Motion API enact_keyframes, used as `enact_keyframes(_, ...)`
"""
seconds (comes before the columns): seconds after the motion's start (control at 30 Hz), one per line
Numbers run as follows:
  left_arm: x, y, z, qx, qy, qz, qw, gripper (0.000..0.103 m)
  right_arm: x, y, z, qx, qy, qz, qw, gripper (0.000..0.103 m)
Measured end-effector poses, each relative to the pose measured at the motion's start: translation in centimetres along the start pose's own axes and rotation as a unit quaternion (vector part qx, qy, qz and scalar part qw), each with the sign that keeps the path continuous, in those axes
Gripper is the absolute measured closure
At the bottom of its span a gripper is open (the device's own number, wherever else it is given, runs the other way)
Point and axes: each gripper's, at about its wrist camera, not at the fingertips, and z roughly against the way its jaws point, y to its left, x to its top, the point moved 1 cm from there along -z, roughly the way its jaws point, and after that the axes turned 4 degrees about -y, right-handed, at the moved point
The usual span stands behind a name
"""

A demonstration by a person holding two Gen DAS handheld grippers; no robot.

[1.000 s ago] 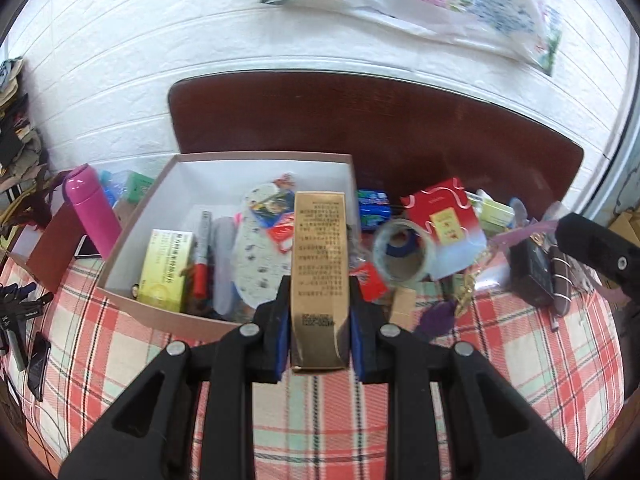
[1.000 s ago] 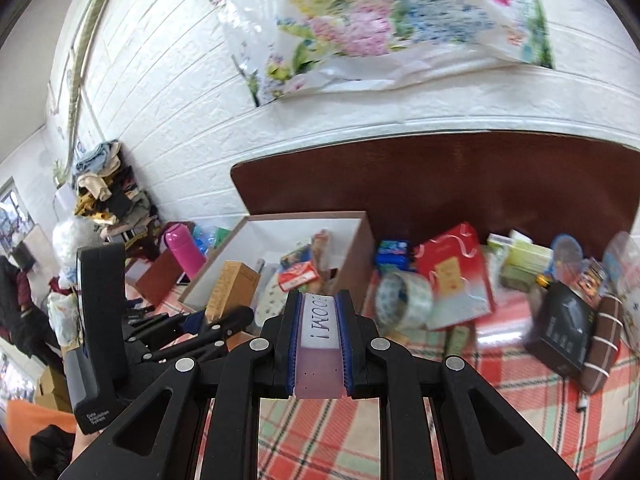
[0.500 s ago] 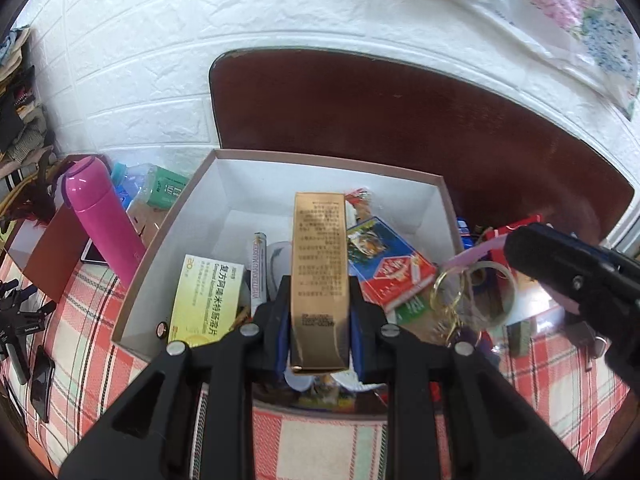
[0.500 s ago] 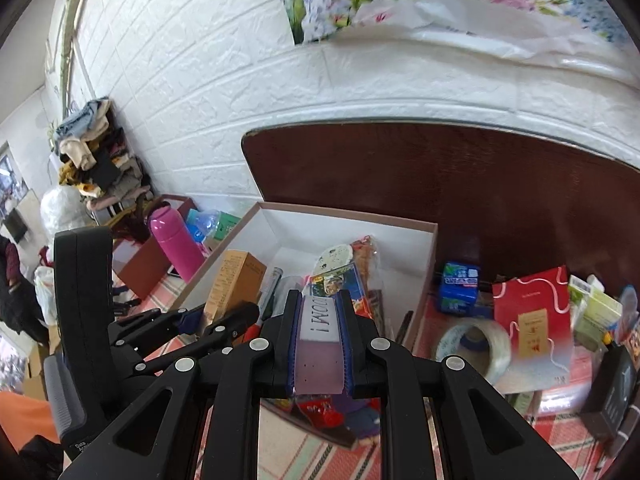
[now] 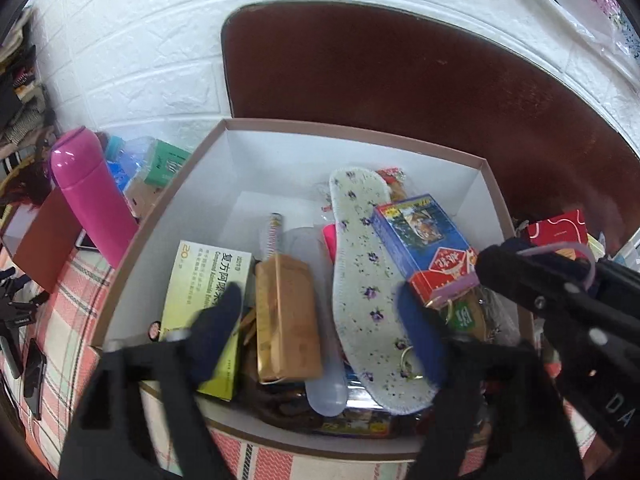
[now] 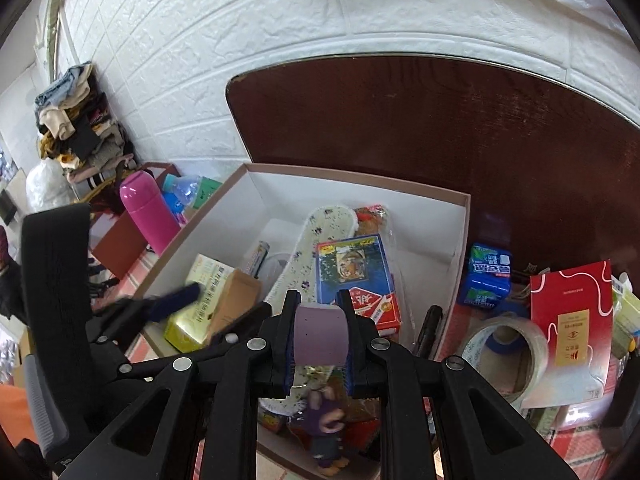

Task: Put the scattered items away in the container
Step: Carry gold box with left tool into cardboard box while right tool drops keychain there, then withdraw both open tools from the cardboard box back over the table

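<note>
The left gripper (image 5: 320, 320) has just spread its fingers wide, and the long gold cardboard box (image 5: 286, 316) lies loose in the white open-top box (image 5: 348, 132). The right gripper (image 6: 320, 344) squeezes a soft purple tag (image 6: 320, 334) above it. It should lower first, then let go.

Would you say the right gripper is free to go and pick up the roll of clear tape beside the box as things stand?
Probably not yet: the right gripper is shut on a purple strap over the box. The tape roll itself lies uncovered beside it.

left gripper (image 5: 316, 324) just opened, right gripper (image 6: 319, 340) apparently clamped
</note>
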Motion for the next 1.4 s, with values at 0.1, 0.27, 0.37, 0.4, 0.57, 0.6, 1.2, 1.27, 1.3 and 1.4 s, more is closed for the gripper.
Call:
enact_keyframes(0.1,0.1,-0.2,0.5,0.009,-0.007,-0.002,0.9999,0.016,-0.2,0.0,0.3,-0.011,-0.001,0.006,1.0,0.068)
enact_keyframes(0.27,0.2,0.1,2.2,0.01,-0.018,0.002,0.9998,0.014,-0.4,-0.4,2.8,-0.036,-0.035,0.005,0.999,0.026)
enact_keyframes(0.37,0.1,-0.3,4.0,0.009,-0.03,0.004,0.9995,0.012,-0.5,-1.0,5.2,-0.038,-0.053,0.004,0.998,0.026)
enact_keyframes(0.4,0.0,-0.7,4.8,0.004,-0.035,0.004,0.9994,0.011,-0.7,-1.4,6.2,-0.037,-0.059,0.002,0.998,0.026)
enact_keyframes(0.57,-1.1,-3.4,8.4,-0.021,-0.05,-0.007,0.9985,0.01,-2.8,-4.9,11.8,-0.044,-0.089,-0.023,0.995,0.026)
enact_keyframes(0.6,-1.6,-4.1,9.1,-0.03,-0.05,-0.011,0.9982,0.008,-3.5,-5.9,12.8,-0.047,-0.092,-0.032,0.994,0.026)
enact_keyframes(1.2,-13.2,-22.0,8.1,-0.146,0.018,-0.127,0.981,0.008,-16.9,-22.1,20.0,-0.08,-0.049,-0.149,0.984,0.024)
enact_keyframes(1.27,-13.4,-22.2,6.8,-0.142,0.022,-0.124,0.9818,0.008,-17.2,-22.5,19.7,-0.075,-0.044,-0.144,0.986,0.024)
enact_keyframes(1.3,-13.5,-22.3,6.1,-0.139,0.024,-0.122,0.9824,0.008,-17.4,-22.6,19.5,-0.073,-0.041,-0.14,0.987,0.024)
enact_keyframes(1.4,-13.6,-22.2,4.1,-0.14,0.031,-0.117,0.9827,0.008,-17.7,-22.7,18.4,-0.066,-0.032,-0.136,0.988,0.024)
